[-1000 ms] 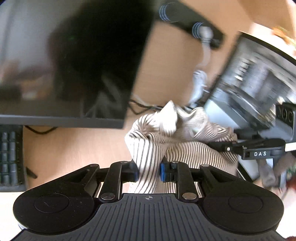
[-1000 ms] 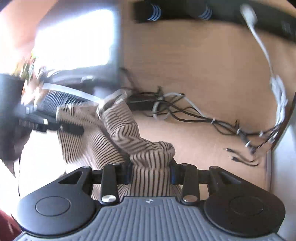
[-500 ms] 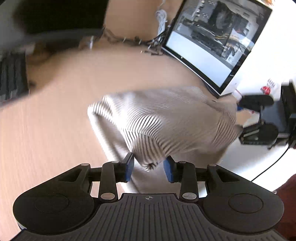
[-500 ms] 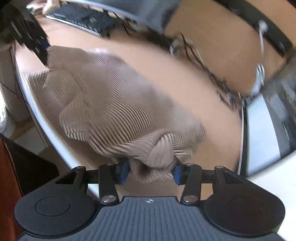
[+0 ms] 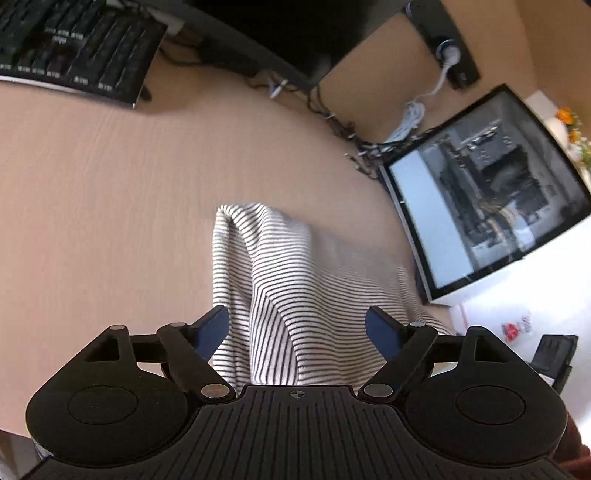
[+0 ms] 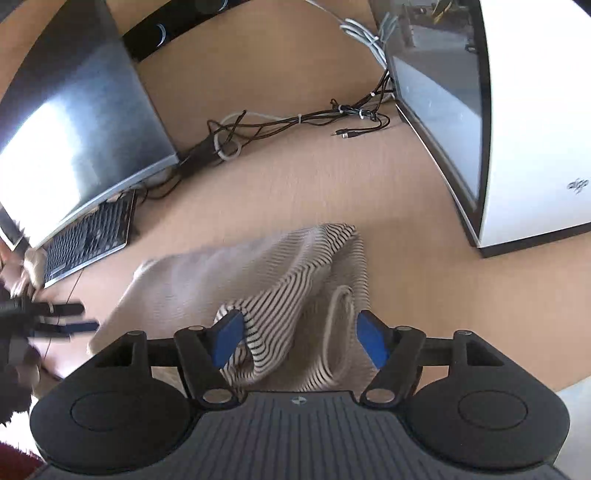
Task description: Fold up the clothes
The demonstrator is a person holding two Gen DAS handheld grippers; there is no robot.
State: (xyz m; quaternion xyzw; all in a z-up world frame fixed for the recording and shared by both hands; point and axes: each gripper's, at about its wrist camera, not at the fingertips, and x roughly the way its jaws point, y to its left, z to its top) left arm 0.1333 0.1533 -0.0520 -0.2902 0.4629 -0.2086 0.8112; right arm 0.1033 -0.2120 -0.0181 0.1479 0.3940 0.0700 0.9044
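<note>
Left wrist view, far left: black keyboard point(image 5: 74, 48) at the back of the pale wood-grain bench point(image 5: 92, 206). Beside it, foot of a dark monitor point(image 5: 280, 29) with tangled black cables point(image 5: 332, 118) trailing right. Centre: cream knit garment with thin black stripes point(image 5: 280, 280) lying in a loose heap on the bench, one fold raised at its far left corner, right part blurred. Left tongs point(image 5: 297, 328) spread wide, blue pads either side of the near edge of the cloth, gripping nothing. Right: glass-sided white computer case point(image 5: 487, 192) standing on the bench edge.

Right wrist view, far left: the left tongs point(image 6: 62, 317) seen small and blurred, apparently just off the garment's left edge. Above them the keyboard point(image 6: 88, 236) and the monitor point(image 6: 74, 122). Centre: cables point(image 6: 288, 122) against the back panel; striped garment point(image 6: 258, 280) on the bench point(image 6: 443, 295), a curled hem and a pale cord loop nearest the camera. Right tongs point(image 6: 299, 338) also wide apart, cloth lying loose between the pads, not clamped. Right: computer case point(image 6: 524, 140), well apart from the garment.
</note>
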